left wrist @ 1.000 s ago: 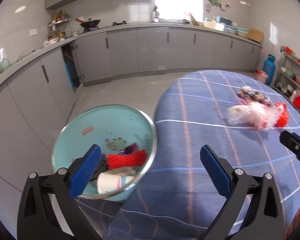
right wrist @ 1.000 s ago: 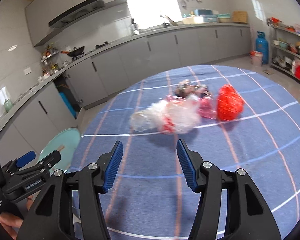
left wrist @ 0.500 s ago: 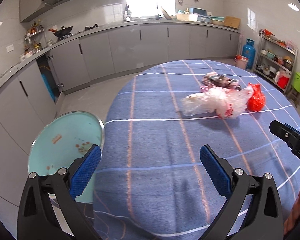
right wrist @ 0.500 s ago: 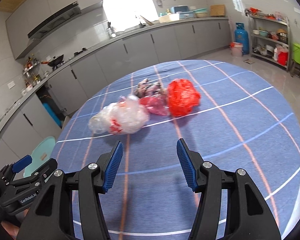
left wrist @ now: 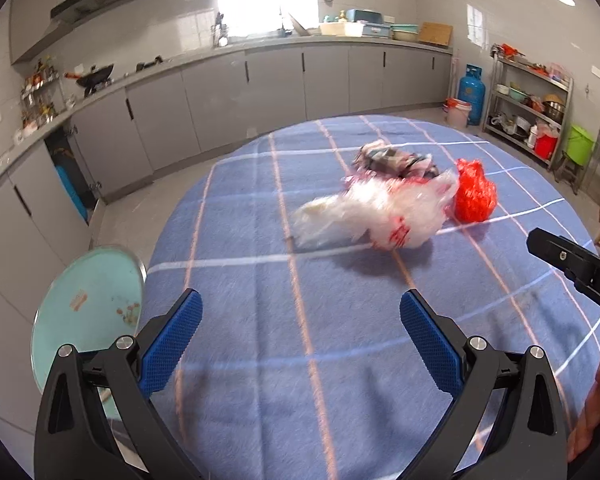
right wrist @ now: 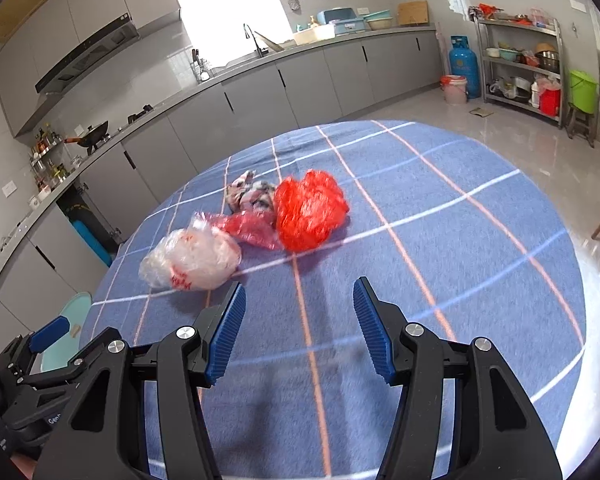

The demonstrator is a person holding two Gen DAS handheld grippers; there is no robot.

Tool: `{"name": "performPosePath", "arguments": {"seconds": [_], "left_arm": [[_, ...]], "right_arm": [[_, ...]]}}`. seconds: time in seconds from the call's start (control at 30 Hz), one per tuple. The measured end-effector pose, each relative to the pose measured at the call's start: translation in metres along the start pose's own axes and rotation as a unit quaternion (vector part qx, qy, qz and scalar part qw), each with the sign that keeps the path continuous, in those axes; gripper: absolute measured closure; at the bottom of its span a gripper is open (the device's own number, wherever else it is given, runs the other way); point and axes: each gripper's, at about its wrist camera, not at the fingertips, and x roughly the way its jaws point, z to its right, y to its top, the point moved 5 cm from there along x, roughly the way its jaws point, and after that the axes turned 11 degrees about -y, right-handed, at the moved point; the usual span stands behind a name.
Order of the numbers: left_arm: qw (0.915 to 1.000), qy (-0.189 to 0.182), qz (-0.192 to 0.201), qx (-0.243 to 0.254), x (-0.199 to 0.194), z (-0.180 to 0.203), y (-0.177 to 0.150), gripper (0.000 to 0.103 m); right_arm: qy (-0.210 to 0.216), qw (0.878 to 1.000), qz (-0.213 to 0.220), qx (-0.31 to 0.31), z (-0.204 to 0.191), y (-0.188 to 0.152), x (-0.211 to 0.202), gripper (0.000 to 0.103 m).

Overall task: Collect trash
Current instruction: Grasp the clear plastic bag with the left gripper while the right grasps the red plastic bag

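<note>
We see a round table (right wrist: 440,240) before us, its cloth reaching to the near edge under both grippers. On it, toward the far middle, lies a cluster of trash: a crumpled clear plastic bag (right wrist: 192,260) nearest and leftmost, a thin film bag (right wrist: 248,230) just behind it on the right, a crumpled net bag (right wrist: 308,210) touching that on the right, and a printed wrapper (right wrist: 248,194) farthest back. Off the table's near left edge, lower down, sits a basin (left wrist: 88,312). Behind the table a counter (right wrist: 260,60) with cabinets runs along the far wall and down the left. At far right stand a gas cylinder (right wrist: 464,66), a bucket (right wrist: 454,90) before it, and a shelf rack (right wrist: 520,64).
</note>
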Motion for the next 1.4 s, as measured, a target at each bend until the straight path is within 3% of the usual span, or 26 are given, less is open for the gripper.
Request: {"name": "performPosePath", "arguments": {"seconds": [0.23,0.37,0.63,0.83,0.87,1.1,1.17,1.4], "left_arm": [[0.9999,-0.007,0.010,0.004,0.026,0.012,0.038,0.007],[0.9998,-0.015,0.011,0.000,0.043,0.016,0.058,0.013],[0.9981,-0.042,-0.046,0.003,0.092,0.029,0.055,0.017],[0.9971,-0.058,-0.045,0.016,0.098,0.035,0.054,0.040],[0.9968,-0.063,-0.045,0.016,0.098,0.034,0.053,0.045],[0.9944,-0.098,-0.038,0.012,0.096,0.041,0.048,0.074],[0.9935,-0.108,-0.035,0.010,0.093,0.041,0.048,0.077],[0.9903,-0.138,-0.013,-0.007,0.054,0.032,0.032,0.078]], "right_arm": [[-0.002,1.000,-0.008,-0.013,0.006,0.032,0.021,0.047],[0.001,1.000,-0.023,-0.019,0.008,0.044,0.041,0.047],[0.024,0.998,-0.057,0.008,0.005,0.059,0.076,0.047],[0.023,0.996,-0.084,-0.003,-0.002,0.053,0.101,0.049],[0.022,0.996,-0.087,0.001,-0.002,0.051,0.102,0.057],[0.022,0.995,-0.095,0.017,0.011,0.043,0.106,0.078],[0.018,0.996,-0.088,0.012,0.010,0.043,0.102,0.082],[0.018,0.999,-0.043,0.010,0.009,0.036,0.060,0.083]]}}
